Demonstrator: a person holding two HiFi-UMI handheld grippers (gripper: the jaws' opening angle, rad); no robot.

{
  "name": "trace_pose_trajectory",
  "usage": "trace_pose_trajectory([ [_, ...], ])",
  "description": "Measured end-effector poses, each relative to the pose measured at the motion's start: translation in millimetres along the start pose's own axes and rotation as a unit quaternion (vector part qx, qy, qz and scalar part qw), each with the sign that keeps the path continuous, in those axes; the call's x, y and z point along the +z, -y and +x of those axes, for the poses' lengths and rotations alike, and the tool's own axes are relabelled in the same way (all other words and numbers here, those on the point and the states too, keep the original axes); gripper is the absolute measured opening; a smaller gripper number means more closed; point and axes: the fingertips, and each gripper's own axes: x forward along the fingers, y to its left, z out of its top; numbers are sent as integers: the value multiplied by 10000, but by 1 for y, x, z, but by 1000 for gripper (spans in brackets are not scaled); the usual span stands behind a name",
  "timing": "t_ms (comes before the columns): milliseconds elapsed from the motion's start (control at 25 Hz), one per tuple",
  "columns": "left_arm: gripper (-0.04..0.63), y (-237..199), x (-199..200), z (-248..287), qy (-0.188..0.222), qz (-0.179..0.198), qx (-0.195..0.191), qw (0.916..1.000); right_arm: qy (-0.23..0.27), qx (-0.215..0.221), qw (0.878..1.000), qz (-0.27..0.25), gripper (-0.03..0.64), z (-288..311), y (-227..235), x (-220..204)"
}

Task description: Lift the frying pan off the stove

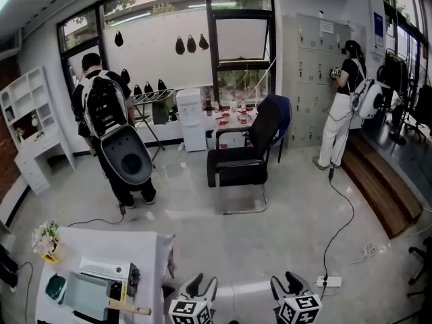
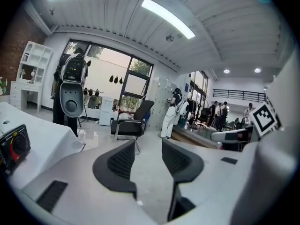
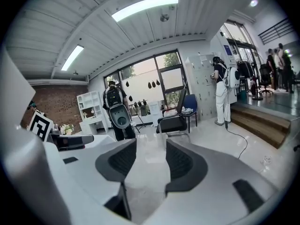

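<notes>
Your left gripper [image 1: 201,284] and right gripper [image 1: 285,281] have wide, empty fingers; grab the frying pan [image 1: 85,294] handle [image 1: 129,308] firmly.

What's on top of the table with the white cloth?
A flower pot, a stove and a frying pan with a wooden handle sitting on it. What lies under the pan is covered.

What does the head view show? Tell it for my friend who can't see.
The left gripper and right gripper, both open and empty, hang over a floor, apart from the frying pan on a white table at lower left. Beyond stand a black chair, a person at the window and a person at the lockers.
</notes>
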Motion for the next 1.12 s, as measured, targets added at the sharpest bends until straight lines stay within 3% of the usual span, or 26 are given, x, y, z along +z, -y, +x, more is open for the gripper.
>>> trace_pose_trajectory([
  [360,158,-45,19,36,11,-92,238,9997,84,503,9984,-248,196,79,-18,37],
  [520,160,-64,24,42,13,-208,540,9983,141,1105,9934,-254,182,120,-40,53],
  [640,160,-89,30,40,97,-329,978,9946,87,1605,9857,-498,169,156,-63,62],
  [880,158,-133,37,30,270,-627,1997,9775,-367,2813,9532,-1049,169,226,-121,74],
  [1120,158,-153,21,-4,402,-1080,3132,9426,-669,4057,9020,-1314,166,261,-187,74],
])
